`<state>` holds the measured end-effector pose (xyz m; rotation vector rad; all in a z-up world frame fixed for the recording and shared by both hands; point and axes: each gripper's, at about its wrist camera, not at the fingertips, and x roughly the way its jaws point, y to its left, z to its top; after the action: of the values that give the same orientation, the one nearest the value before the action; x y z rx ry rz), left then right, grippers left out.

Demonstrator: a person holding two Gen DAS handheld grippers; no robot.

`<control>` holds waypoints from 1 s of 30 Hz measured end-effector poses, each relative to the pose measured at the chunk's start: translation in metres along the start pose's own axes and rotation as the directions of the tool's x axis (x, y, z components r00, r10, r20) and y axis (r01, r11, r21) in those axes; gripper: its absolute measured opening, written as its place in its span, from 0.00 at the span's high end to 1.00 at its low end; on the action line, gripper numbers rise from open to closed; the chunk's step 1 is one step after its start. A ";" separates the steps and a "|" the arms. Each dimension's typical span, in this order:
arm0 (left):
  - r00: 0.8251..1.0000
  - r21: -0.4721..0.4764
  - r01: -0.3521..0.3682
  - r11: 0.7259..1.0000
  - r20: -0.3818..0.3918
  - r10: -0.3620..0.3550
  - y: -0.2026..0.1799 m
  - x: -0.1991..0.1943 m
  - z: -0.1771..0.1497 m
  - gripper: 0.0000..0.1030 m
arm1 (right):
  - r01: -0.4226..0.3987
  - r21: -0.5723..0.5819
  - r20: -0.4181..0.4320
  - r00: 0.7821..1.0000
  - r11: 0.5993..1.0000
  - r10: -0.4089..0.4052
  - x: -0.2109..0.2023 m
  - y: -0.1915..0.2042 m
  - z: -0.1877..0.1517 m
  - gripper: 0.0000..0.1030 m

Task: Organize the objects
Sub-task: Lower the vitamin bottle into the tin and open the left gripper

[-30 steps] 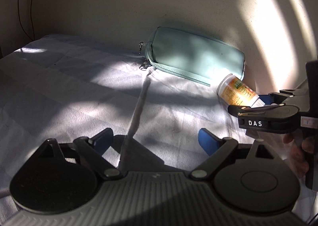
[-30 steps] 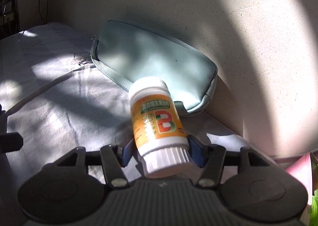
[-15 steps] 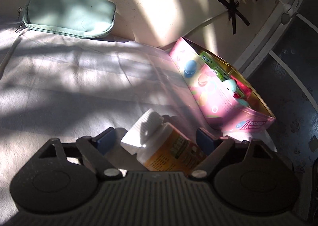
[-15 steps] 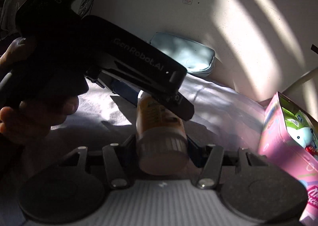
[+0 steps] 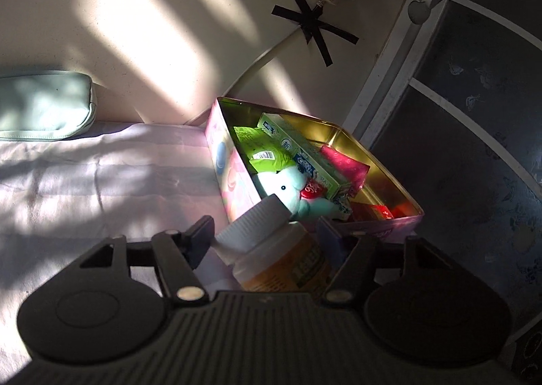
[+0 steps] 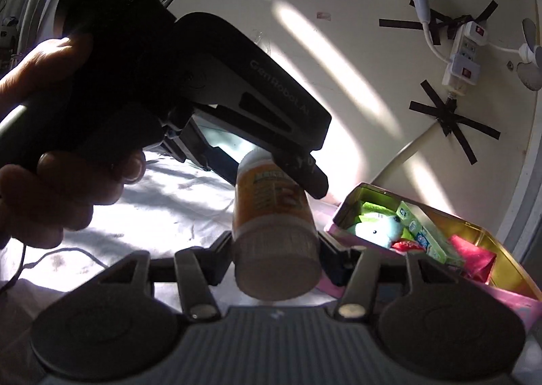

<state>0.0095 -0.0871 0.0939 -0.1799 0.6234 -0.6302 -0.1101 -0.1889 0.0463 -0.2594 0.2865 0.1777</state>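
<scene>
An orange-labelled pill bottle [image 5: 281, 259] with a white cap lies between my left gripper's [image 5: 267, 239] fingers, cap pointing toward a pink tin box [image 5: 230, 175]. In the right wrist view the same bottle [image 6: 274, 225] has its base between my right gripper's [image 6: 274, 259] fingers, which press its sides. The left gripper's body [image 6: 189, 80] reaches in from above and grips the bottle's cap end. The tin [image 6: 501, 286] holds a plush toy [image 5: 291, 191], a green carton [image 5: 305, 154] and small packets.
A mint green pouch [image 5: 44, 107] lies against the wall at the left. White bedsheet [image 5: 84, 181] covers the surface. A power strip [image 6: 464, 53] and taped cables hang on the wall. Dark floor [image 5: 474, 147] lies to the right of the tin.
The bottle, first held only by my right gripper near the pouch, has been carried right toward the tin. My left gripper has come in and closed around its cap end.
</scene>
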 end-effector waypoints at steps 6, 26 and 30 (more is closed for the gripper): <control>0.998 0.109 0.050 0.993 0.026 -0.053 -0.068 0.064 0.038 0.34 | 0.139 0.069 0.034 0.989 0.988 -0.142 0.014 -0.088 0.000 0.49; 0.983 0.280 -0.186 0.942 0.060 0.176 -0.133 0.166 0.043 0.25 | 0.372 0.209 -0.097 0.928 0.904 -0.360 0.083 -0.204 -0.043 0.31; 0.959 0.260 -0.282 0.923 0.099 0.265 -0.115 0.138 0.038 0.25 | 0.355 0.250 -0.091 0.935 0.901 -0.343 0.069 -0.202 -0.041 0.28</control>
<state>0.0624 -0.2624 0.0962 0.1445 0.4845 -0.4309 -0.0130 -0.3826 0.0329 -0.0473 0.2997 -0.2228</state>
